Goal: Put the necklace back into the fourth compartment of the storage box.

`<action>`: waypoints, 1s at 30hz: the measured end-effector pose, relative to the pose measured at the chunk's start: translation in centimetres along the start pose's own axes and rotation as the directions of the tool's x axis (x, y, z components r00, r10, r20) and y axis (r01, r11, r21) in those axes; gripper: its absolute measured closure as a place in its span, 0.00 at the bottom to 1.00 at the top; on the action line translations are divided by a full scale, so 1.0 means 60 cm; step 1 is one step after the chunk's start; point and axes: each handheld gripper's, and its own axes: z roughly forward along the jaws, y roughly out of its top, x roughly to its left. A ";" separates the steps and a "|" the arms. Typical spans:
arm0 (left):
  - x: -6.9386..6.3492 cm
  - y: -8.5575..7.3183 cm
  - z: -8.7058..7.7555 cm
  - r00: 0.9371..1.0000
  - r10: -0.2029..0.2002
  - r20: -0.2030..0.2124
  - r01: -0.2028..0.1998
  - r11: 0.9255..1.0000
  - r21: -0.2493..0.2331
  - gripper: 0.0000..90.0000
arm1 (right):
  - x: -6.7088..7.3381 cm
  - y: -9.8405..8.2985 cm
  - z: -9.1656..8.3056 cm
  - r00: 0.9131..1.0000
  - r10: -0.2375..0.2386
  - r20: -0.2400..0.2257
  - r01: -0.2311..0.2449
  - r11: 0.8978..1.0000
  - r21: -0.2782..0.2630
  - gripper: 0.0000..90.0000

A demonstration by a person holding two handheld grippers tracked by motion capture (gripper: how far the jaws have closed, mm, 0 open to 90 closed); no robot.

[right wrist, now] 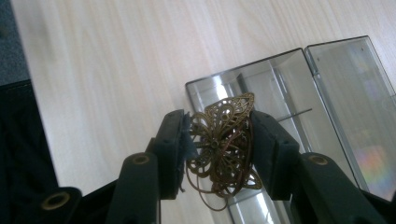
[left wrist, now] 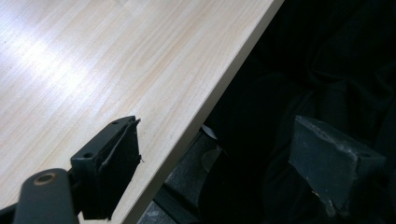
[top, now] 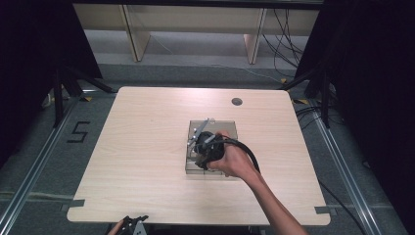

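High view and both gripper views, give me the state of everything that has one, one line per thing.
Right hand-held gripper: shut on the filigree ornament.
Left hand-held gripper: open, holding nothing, at the table's near edge.
Filigree ornament: clamped between the jaws, above the box.
Clear plastic box: open, lid laid flat beside it.
Table: bare wood.

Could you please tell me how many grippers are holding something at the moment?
1. The right gripper grips a bronze filigree ornament over the open clear box mid-table. The left gripper hangs open, holding nothing, at the table's near edge.
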 end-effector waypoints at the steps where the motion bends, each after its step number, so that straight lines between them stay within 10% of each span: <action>1: 0.002 0.000 -0.001 1.000 0.004 0.010 -0.004 1.000 0.006 0.17 | -0.004 0.004 0.005 1.000 0.006 0.002 -0.006 1.000 0.003 0.65; 30: -0.002 -0.002 -0.003 1.000 0.007 -0.020 -0.007 1.000 -0.011 0.17 | -0.044 0.022 0.145 0.990 0.121 -0.067 -0.113 0.986 0.120 0.64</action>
